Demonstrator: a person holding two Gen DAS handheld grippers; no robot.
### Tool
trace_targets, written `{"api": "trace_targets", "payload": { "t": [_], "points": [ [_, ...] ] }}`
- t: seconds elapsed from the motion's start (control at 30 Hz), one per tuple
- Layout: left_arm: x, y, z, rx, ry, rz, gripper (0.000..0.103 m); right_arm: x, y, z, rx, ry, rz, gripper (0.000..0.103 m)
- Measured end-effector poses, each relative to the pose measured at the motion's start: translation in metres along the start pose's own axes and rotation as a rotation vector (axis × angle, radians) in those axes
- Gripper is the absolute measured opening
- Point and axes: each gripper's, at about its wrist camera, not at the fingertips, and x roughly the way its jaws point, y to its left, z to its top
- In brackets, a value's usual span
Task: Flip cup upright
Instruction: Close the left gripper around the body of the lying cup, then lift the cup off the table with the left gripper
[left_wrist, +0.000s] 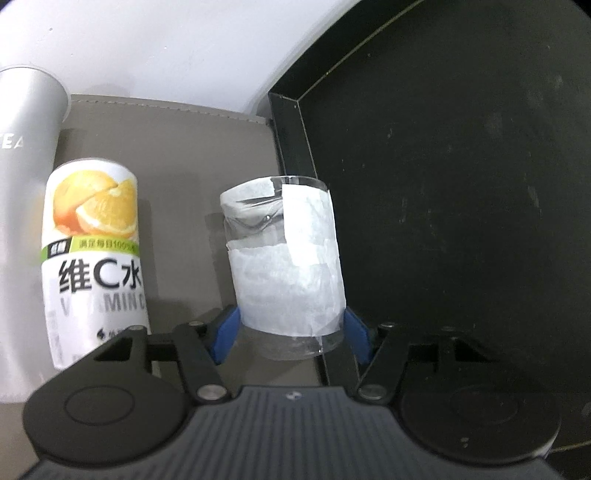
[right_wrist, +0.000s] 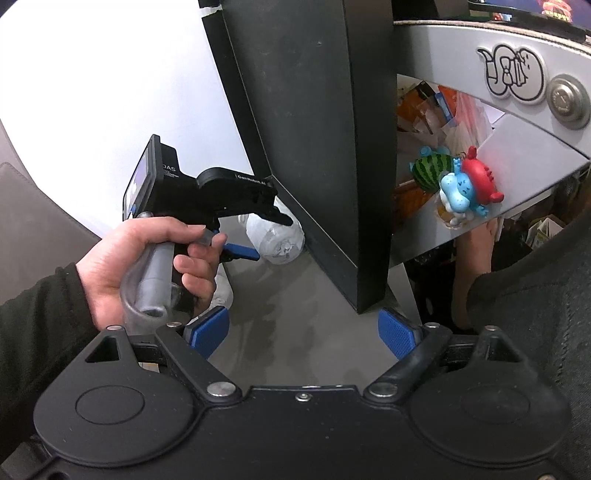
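Currently the left gripper (left_wrist: 291, 332) clamps a paper-wrapped glass cup (left_wrist: 284, 266) on the grey mat (left_wrist: 177, 155), right of an orange drink can (left_wrist: 94, 254). The right gripper (right_wrist: 303, 332) hangs open, empty.

We see even, diffuse indoor light in both views, with the white wall (left_wrist: 166, 44) near blown out. Fisheye bending curves every edge toward the corners. The can (left_wrist: 96, 254) is slightly soft. Soft shadows lie on the grey surface (right_wrist: 295, 314). The black tray (left_wrist: 461, 184) reads dim.
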Motion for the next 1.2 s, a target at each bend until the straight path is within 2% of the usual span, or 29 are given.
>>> {"api": "trace_targets", "payload": {
  "t": [0.4, 0.73, 1.2],
  "points": [
    [-0.018, 0.000, -0.030, 0.044, 0.043, 0.001, 0.059, -0.002, -0.001, -0.001, 0.006, -0.006, -0.003, 0.087],
    [-0.025, 0.007, -0.039, 0.082, 0.075, 0.011, 0.059, -0.001, -0.008, 0.000, 0.035, -0.003, -0.008, 0.083],
    [-0.036, 0.010, -0.063, 0.102, 0.108, 0.007, 0.059, -0.002, -0.011, 0.000, 0.051, 0.001, 0.001, 0.083]
  ]
}}
